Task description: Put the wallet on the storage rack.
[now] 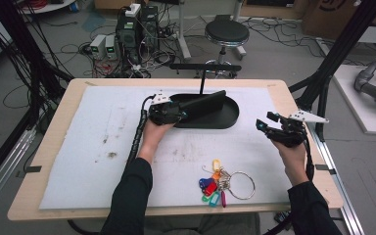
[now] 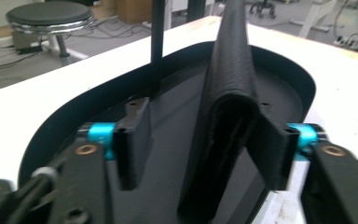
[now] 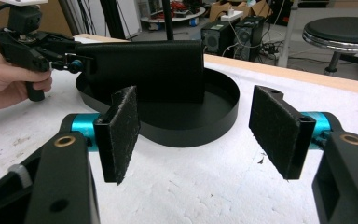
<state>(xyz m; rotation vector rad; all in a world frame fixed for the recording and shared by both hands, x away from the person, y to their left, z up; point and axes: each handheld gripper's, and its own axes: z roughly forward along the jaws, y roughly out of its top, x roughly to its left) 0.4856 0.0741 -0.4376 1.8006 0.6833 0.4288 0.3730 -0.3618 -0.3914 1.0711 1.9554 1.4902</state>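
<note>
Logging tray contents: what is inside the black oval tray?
A black wallet-like case stands on edge inside the black oval tray, between the left gripper's open jaws. The tray floor behind the case is hidden.

The high view looks from above my side of the counter, forward and down, taking in the whole top and the floor beyond. My left gripper carries a camera that faces along its jaws, very close to the black tray and the folded black pouch standing in it. My right gripper carries one too, set farther back, facing across the counter. All three share the tray and pouch.
</note>
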